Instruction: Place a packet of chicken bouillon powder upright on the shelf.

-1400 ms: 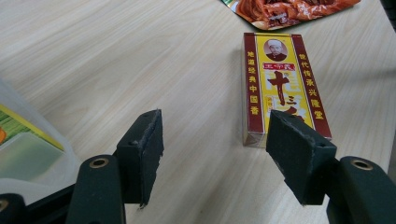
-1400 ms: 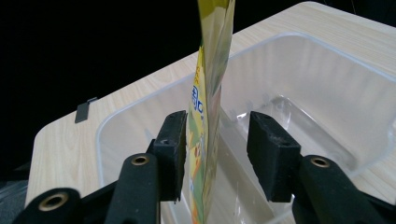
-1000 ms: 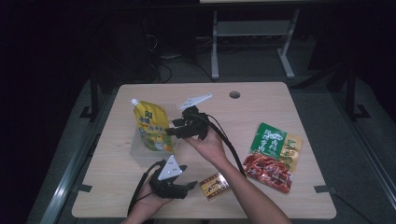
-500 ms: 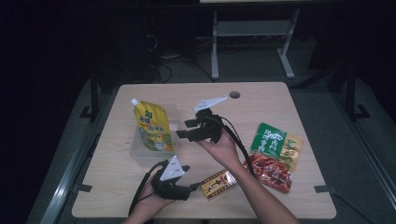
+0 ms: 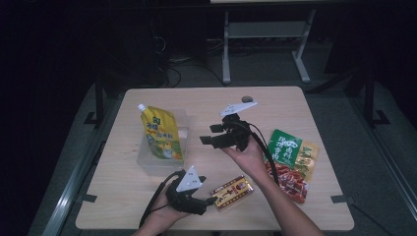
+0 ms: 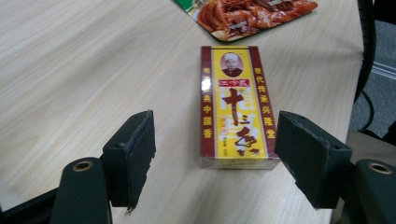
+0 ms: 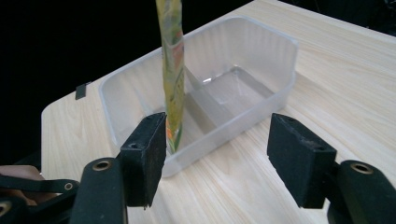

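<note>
A yellow and red spice box (image 6: 236, 105) lies flat on the bench (image 5: 314, 105) close to its near edge, a little right of the middle. The left gripper (image 5: 205, 205) rests low on the bench just beside the box's left end, held in the person's left hand; in the left gripper view the box's near end lies between the two spread pads without touching either. Its jaws have just been opening and are released.

The right gripper (image 5: 210, 134) hovers over the middle of the bench, pointing toward the left edge. Its jaws have also just been opening and stand released with nothing between them.

Ahead of it, near the left edge, a clear plastic tub (image 7: 261, 88) holds a yellow spouted pouch (image 5: 161, 133) standing upright inside.

Toward the right edge lie a green snack packet (image 5: 287, 146) and a red snack packet (image 5: 290, 179), the red one nearer the near edge.
</note>
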Motion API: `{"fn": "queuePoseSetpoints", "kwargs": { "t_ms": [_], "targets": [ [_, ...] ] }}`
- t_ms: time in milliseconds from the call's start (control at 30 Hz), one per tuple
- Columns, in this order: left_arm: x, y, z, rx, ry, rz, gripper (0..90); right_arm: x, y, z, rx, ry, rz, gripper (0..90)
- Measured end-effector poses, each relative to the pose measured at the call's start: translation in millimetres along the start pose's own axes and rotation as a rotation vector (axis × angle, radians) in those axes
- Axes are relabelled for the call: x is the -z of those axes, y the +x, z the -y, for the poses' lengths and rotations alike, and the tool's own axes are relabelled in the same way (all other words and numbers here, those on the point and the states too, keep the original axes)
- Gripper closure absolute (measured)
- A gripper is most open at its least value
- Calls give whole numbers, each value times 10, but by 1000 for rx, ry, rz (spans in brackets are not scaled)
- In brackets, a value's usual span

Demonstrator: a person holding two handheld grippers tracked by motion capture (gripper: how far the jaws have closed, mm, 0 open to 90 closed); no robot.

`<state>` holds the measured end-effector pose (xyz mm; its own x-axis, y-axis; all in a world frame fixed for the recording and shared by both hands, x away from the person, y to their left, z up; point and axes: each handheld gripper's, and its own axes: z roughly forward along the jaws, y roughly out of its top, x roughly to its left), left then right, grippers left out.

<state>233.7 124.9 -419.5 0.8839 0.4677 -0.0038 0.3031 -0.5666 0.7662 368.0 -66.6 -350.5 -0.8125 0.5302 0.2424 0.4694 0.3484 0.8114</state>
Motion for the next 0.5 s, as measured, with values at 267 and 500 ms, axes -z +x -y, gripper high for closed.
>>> {"fn": "queuePoseSetpoints", "kwargs": {
  "t_ms": [267,500],
  "targets": [
    [-144,-81,-72,-25,30,23,259,161,-91,120,-22,-4,30,348],
    [-263,-118,-103,-36,52,28,247,301,-175,246,-61,-3,49,336]
  ]
}}
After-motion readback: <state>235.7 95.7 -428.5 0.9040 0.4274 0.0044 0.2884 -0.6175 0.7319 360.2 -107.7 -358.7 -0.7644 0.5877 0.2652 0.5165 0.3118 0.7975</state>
